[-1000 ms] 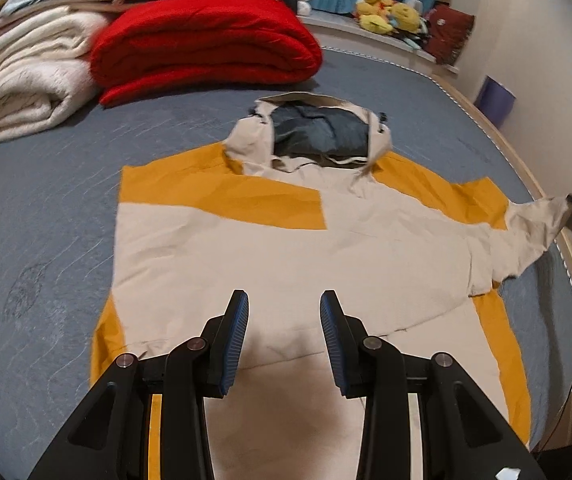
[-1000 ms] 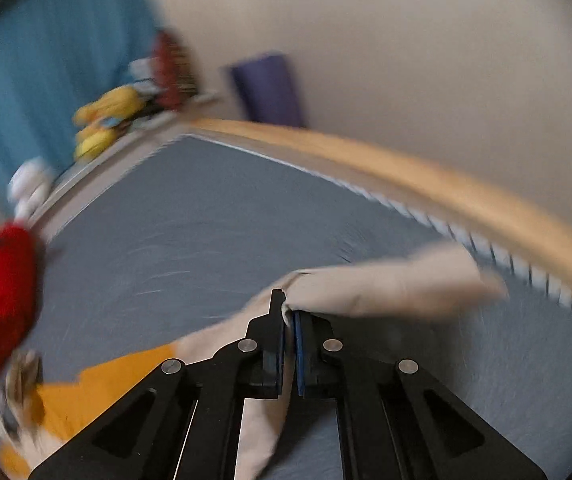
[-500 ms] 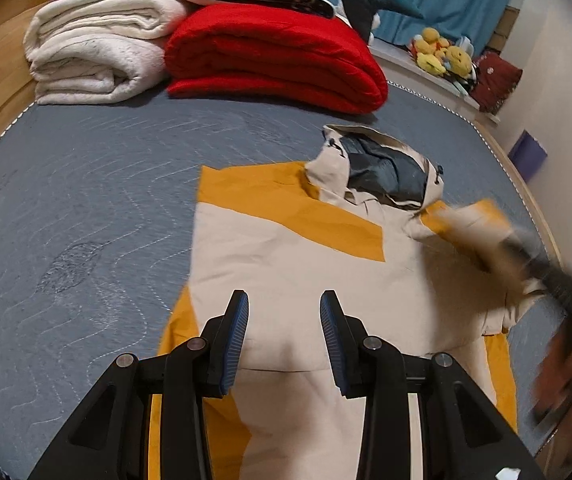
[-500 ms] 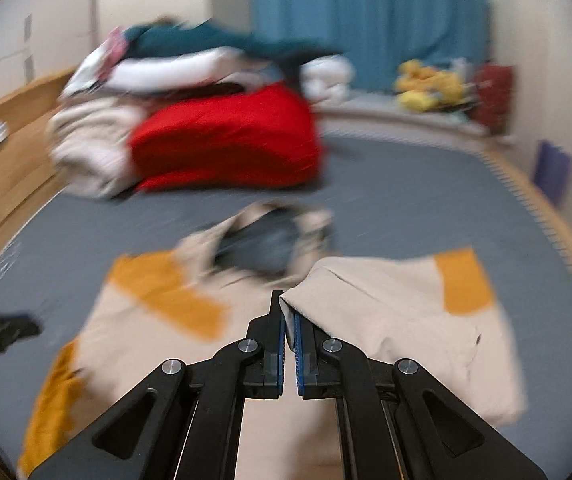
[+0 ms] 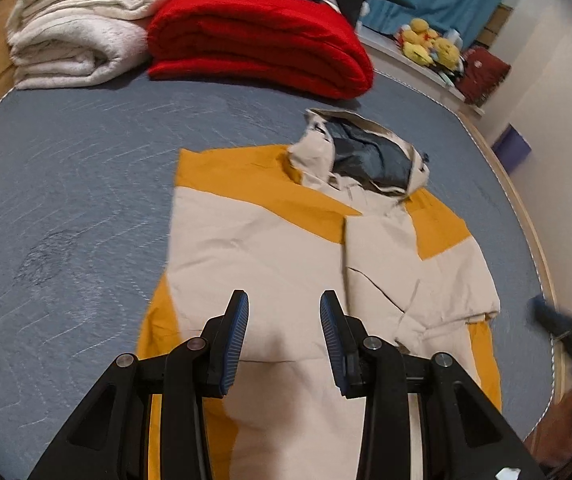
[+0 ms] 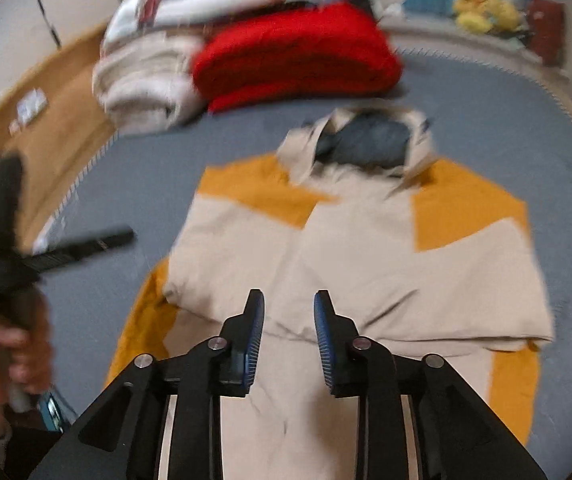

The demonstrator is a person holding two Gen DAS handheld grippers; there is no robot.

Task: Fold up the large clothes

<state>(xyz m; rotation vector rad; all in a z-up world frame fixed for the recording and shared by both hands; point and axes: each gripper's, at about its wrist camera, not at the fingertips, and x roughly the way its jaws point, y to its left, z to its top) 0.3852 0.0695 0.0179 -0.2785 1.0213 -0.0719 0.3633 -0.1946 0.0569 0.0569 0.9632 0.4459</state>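
Left gripper [image 5: 284, 332] and right gripper [image 6: 289, 332] both hung released and empty above the near hem of the beige-and-orange jacket [image 5: 286, 248], which lay flat on the grey bed [image 5: 66, 184], sleeves folded inward, probably readying the lengthwise fold.

jacket [image 5: 278, 248] on bed [image 5: 66, 184]; blankets [image 5: 246, 36] behind

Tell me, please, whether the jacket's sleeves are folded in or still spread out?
Folded in: both sleeves lie across the jacket body, the right sleeve over the chest; neither reaches out over the bed.
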